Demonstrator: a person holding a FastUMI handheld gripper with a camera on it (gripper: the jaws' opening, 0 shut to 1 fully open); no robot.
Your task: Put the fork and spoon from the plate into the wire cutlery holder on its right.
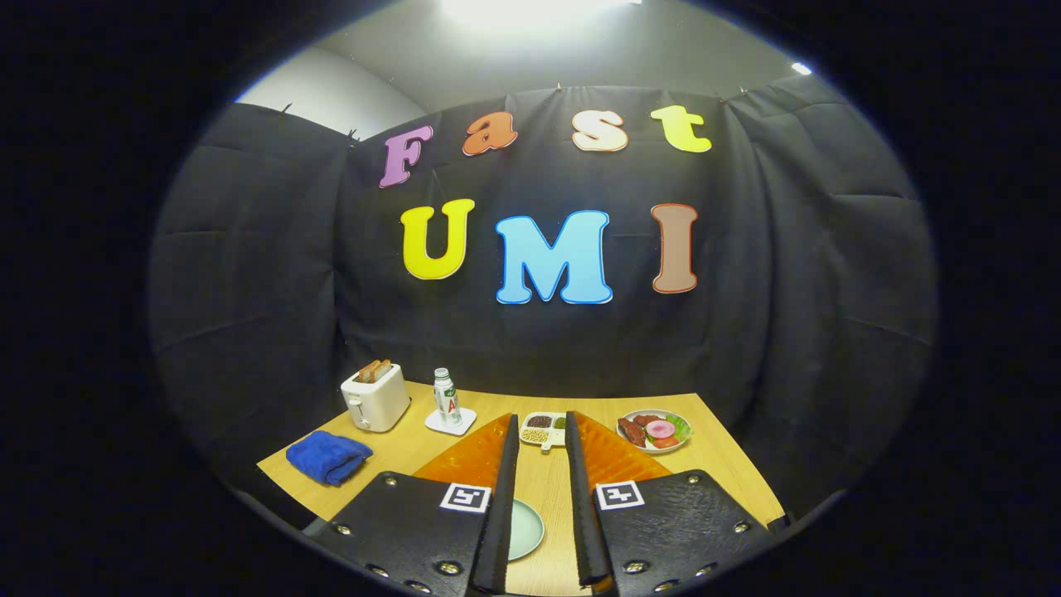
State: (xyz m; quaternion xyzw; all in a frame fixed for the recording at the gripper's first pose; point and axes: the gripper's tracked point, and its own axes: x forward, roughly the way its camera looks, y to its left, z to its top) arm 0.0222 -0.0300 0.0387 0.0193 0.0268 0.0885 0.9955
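Gripper (543,506) fingers stand spread apart with bare table between them; nothing is held. The fingers point forward over a wooden table (729,473).

Between the fingers, close in, part of a pale green plate (525,531) shows beside the left finger. Most of it is hidden behind that finger. Fork and spoon cannot be made out from this position, nor can the wire cutlery holder; presumably they lie under or beside the fingers.

Beyond the fingertips sits a small divided tray (543,428) of grains. To its right is a dish of food (655,431). To the left stand a bottle (448,398) on a coaster, a toaster (375,398) with bread in it, and a folded blue cloth (328,456).

Handling judgement: table cutlery is normally light, rigid and smooth, so it tends to slip or pivot in a two-finger pinch. Lying flat on a plate, it offers little height to grip.

Recommended hold: take each piece across the handle, near its balance point, fingers closing on the narrow sides. Lower until the fingertips nearly meet the plate, then close firmly. Avoid the bowl and tines, which are curved and give poor contact.
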